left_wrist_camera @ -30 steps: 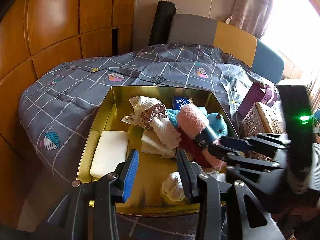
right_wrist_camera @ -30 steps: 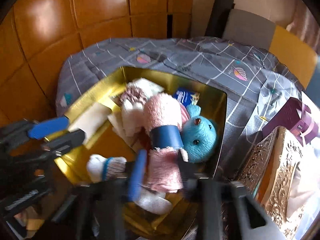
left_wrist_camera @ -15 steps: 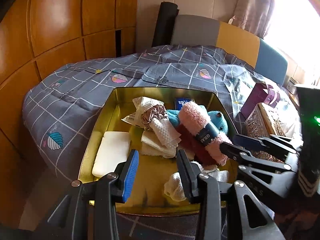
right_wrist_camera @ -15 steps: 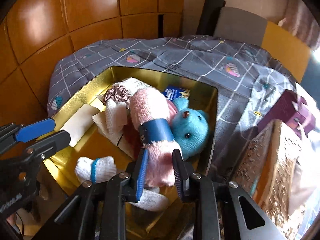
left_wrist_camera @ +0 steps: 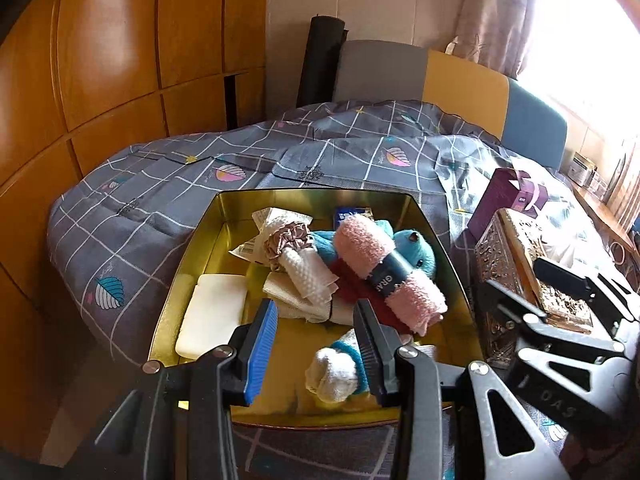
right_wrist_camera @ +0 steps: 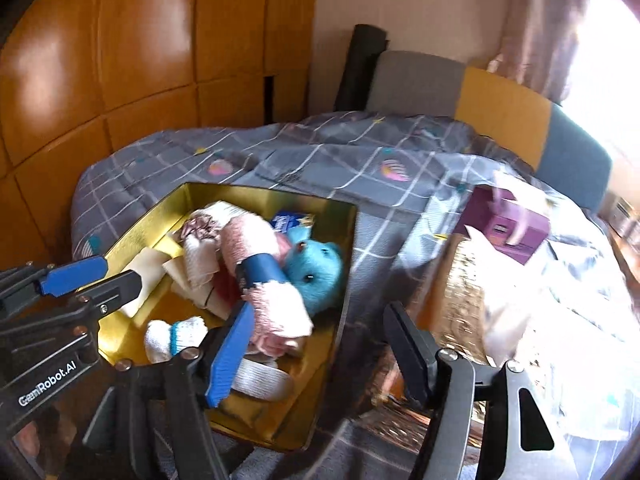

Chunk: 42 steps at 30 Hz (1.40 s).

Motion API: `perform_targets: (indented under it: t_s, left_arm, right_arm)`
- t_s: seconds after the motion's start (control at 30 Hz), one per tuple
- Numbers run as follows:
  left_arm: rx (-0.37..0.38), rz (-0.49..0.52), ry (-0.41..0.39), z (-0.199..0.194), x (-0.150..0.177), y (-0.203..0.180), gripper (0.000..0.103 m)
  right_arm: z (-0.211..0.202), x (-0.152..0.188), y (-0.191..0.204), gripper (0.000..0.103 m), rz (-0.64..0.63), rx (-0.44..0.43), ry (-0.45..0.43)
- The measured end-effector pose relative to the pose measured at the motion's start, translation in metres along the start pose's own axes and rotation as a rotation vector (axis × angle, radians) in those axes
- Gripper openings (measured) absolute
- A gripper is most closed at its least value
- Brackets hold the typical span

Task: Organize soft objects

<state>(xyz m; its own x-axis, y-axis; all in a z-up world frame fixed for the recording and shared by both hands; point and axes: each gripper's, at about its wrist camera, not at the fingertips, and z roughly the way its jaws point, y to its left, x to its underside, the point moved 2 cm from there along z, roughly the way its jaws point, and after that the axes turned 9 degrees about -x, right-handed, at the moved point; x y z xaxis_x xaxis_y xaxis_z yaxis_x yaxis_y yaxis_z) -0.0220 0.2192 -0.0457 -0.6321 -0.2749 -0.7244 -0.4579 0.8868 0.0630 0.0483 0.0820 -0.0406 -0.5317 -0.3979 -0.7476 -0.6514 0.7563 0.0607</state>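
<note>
A gold tin tray (left_wrist_camera: 208, 240) sits on the bed (left_wrist_camera: 168, 184), on a grey quilt with a white grid and shell prints, and holds all the soft things. Along its left wall lies a flat white pad (left_wrist_camera: 212, 322). In the middle is a heap of folded cream cloths (left_wrist_camera: 308, 280), with a mauve scrunchie (left_wrist_camera: 290, 240) on top of them. Across the heap, slanting from the far wall toward the right wall, lies a rolled pink towel (left_wrist_camera: 384, 264) wrapped in a dark blue paper band (left_wrist_camera: 388, 276); the letters "GRA" can be read on the band, the rest is hidden. Under the towel is something dark red (left_wrist_camera: 352, 284). Against the right wall, touching the towel, is a turquoise plush toy (right_wrist_camera: 318, 268). A small blue packet (left_wrist_camera: 352, 213) stands by the far wall; its white print is too small to read. Near the front edge lies a balled white sock with a teal stripe (left_wrist_camera: 338, 368).

Just beside the tray's right wall stands an ornate gold box (left_wrist_camera: 532, 276), with a purple box (left_wrist_camera: 506, 200) beyond it.

The left tongs (left_wrist_camera: 316, 344) hover over the tray's front edge, partly apart, with nothing between them. The right tongs (right_wrist_camera: 320, 352) are opening; they straddle the tray's right wall and nothing is gripped, the towel's end lying just beyond the blue pad. "GeenRobot.AI" is printed on the left tool's body.
</note>
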Motion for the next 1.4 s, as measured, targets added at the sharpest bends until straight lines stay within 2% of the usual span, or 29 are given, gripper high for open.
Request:
perform_targets:
  t_s: [0.13, 0.23, 0.37, 0.57, 0.73, 1.0, 1.4]
  left_arm:
    - [0.005, 0.007, -0.014, -0.005, -0.001, -0.005, 0.040]
    - [0.010, 0.014, -0.024, -0.009, -0.003, -0.010, 0.040]
    - [-0.010, 0.024, -0.049, -0.015, -0.006, -0.017, 0.040]
    - [-0.077, 0.013, -0.105, -0.026, -0.011, -0.025, 0.040]
    - [-0.057, -0.010, -0.111, -0.028, -0.010, -0.027, 0.040]
    - [-0.064, 0.013, -0.139, -0.034, -0.004, -0.038, 0.040]
    - [-0.059, 0.004, -0.103, -0.030, 0.001, -0.036, 0.040]
  right_arm:
    - [-0.016, 0.001, -0.009, 0.076, 0.030, 0.028, -0.035]
    - [-0.025, 0.005, -0.016, 0.077, 0.056, 0.041, -0.055]
    - [-0.035, 0.011, -0.025, 0.082, 0.095, 0.063, -0.076]
    - [-0.044, 0.021, -0.037, 0.082, 0.132, 0.083, -0.085]
    - [-0.051, 0.030, -0.046, 0.083, 0.166, 0.099, -0.100]
    - [-0.056, 0.037, -0.053, 0.084, 0.194, 0.110, -0.102]
    - [-0.056, 0.036, -0.052, 0.086, 0.193, 0.111, -0.107]
